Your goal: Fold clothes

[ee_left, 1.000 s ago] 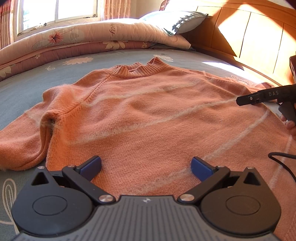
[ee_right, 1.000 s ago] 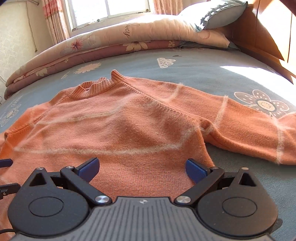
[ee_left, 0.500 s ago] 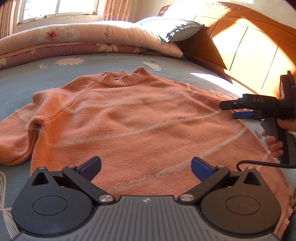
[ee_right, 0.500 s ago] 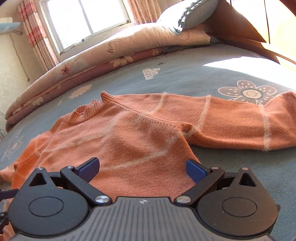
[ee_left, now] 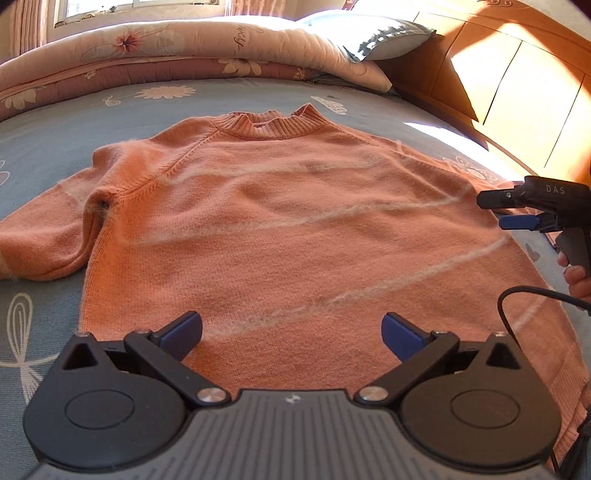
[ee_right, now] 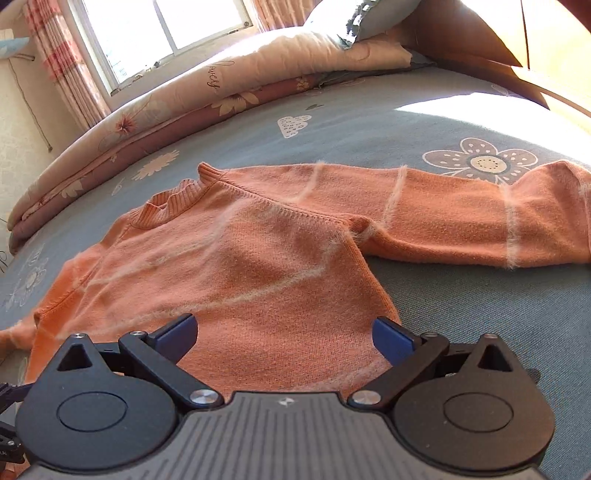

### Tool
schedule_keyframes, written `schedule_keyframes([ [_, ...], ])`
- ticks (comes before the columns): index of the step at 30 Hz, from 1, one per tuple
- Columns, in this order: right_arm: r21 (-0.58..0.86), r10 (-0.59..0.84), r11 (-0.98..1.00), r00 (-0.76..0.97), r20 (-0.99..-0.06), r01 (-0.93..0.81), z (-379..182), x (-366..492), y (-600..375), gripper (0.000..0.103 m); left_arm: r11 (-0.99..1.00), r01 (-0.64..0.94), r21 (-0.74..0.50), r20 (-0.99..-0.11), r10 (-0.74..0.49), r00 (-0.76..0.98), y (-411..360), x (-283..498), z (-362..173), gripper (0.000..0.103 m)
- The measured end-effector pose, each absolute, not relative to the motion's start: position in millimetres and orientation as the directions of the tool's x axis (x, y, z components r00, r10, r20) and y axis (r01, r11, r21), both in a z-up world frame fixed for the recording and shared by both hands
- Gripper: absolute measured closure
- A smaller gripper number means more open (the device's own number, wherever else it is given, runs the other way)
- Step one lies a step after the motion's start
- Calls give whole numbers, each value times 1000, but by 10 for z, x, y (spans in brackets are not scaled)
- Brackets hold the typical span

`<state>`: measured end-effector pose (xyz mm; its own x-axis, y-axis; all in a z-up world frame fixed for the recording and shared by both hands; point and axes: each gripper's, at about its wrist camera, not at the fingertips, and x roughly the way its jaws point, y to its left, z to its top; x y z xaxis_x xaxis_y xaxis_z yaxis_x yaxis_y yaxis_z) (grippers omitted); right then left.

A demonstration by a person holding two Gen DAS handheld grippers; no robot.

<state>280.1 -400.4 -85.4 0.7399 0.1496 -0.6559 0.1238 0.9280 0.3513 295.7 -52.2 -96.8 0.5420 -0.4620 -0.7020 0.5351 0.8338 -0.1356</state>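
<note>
An orange knitted sweater (ee_left: 288, 229) with pale fuzzy stripes lies flat on the bed, collar away from me. Its left sleeve (ee_left: 40, 243) stretches out to the left. In the right wrist view the sweater (ee_right: 258, 280) shows its right sleeve (ee_right: 480, 221) spread out to the right. My left gripper (ee_left: 291, 330) hovers open over the lower body of the sweater, nothing between its blue pads. My right gripper (ee_right: 284, 334) is open above the sweater's right lower side. The right gripper (ee_left: 515, 212) also appears in the left wrist view at the right edge, held by a hand (ee_left: 578, 275).
The bed has a grey-blue sheet (ee_left: 55, 122) with flower prints. A rolled floral quilt (ee_left: 184, 48) and a grey pillow (ee_left: 369, 33) lie at the far side. A wooden headboard (ee_left: 509, 77) stands on the right. A window (ee_right: 177, 33) with curtains is behind.
Both grippers have pulled back and risen a little, so more of the sweater shows. The right gripper has swung right and its view now takes in the whole right sleeve.
</note>
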Motion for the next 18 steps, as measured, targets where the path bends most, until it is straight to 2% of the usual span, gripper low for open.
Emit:
schedule_keyframes([
  [2,345,168,933,727,-666,100,-845,2807,-3909,0,830,538,-145,-700,-470,537,-550,2917,-935,1],
  [6,306,144,944,682,-717,122,-953,2826,-3824,0,847,531,-33,-741,-377,555,-698,2906,-1088,1],
  [7,302,133,942,662,-738,147,-1012,2832,-3841,0,847,529,-41,-728,-388,565,-668,2907,-1108,1],
  [10,347,139,920,676,-724,182,-1007,2680,-3909,0,858,511,-49,-713,-388,583,-617,2853,-1115,1],
  [14,465,170,863,754,-634,197,-1130,2365,-4008,0,888,457,-52,-661,-374,651,-608,2746,-1173,1],
  [18,420,166,887,714,-680,193,-1061,2428,-3931,0,906,422,-40,-680,-334,653,-659,2747,-1138,1],
])
